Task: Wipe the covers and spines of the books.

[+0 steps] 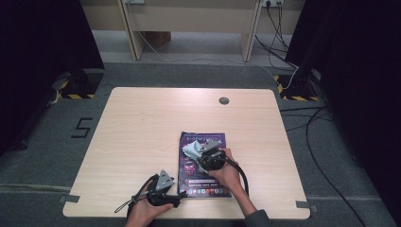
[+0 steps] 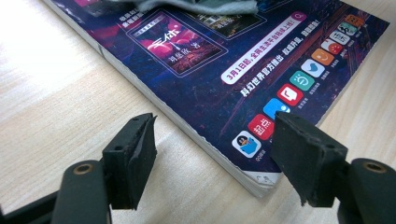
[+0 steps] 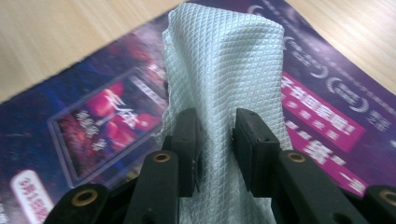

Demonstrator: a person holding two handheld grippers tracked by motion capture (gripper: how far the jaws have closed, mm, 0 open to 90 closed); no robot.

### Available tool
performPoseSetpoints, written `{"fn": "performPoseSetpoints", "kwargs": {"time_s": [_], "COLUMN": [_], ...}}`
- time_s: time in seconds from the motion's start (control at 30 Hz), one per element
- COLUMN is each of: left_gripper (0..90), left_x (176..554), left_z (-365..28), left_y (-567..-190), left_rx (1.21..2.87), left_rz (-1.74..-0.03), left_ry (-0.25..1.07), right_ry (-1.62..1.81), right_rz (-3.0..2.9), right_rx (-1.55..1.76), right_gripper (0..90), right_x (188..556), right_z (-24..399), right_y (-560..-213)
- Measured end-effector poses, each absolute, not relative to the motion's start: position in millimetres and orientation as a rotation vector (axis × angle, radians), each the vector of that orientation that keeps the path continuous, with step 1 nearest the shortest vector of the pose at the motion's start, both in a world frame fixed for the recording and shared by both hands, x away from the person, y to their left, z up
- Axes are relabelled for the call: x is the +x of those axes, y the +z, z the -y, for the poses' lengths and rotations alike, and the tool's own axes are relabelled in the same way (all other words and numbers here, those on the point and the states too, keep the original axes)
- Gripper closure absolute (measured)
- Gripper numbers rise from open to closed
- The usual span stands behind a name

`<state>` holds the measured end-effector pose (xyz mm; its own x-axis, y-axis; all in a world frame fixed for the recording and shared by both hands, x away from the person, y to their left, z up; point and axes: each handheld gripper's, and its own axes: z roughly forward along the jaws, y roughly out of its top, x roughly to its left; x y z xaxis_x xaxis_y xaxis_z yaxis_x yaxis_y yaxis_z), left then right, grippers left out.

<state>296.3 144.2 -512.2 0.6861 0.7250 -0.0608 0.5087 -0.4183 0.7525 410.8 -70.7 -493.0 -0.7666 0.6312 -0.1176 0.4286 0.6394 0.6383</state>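
At the magazine's (image 1: 204,163) near left corner, the left gripper (image 1: 176,197) rests low on the table (image 1: 137,127), jaws apart with the corner between them, not touching it. On the magazine's cover, toward the middle, the right gripper (image 3: 217,140) pinches a pale waffle-weave cloth (image 3: 224,70), which lies bunched on the far half of the cover.

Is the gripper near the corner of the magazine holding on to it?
No: in the left gripper view the left gripper has its jaws standing apart on either side of the magazine corner, and neither pad touches it.
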Motion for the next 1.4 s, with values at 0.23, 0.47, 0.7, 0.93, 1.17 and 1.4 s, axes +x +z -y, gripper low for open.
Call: {"fn": "performPoseSetpoints", "kwargs": {"time_s": [0.23,0.47,0.7,0.93,1.17,1.4], "left_gripper": [30.3,30.3,30.2,30.1,28.6,28.2], "left_x": [296,296,296,296,299,300], "left_z": [-144,-144,-145,-145,-147,-147], "left_y": [-512,-512,-513,-514,-514,-514], "left_rx": [2.114,2.114,2.102,2.105,2.111,2.106], "left_rz": [-0.942,-0.936,-0.939,-0.928,-0.93,-0.935], "left_ry": [0.355,0.354,0.348,0.349,0.326,0.318], "right_ry": [0.822,0.795,0.793,0.758,0.713,0.75], "right_rz": [-2.458,-2.413,-2.382,-2.367,-2.374,-2.467], "right_rx": [0.938,0.996,1.058,1.08,1.084,0.927], "right_gripper": [70.6,70.0,69.6,69.5,70.7,71.6], "right_x": [427,438,450,463,477,473], "right_z": [98,120,127,124,109,64], "right_y": [-493,-492,-493,-491,-489,-490]}}
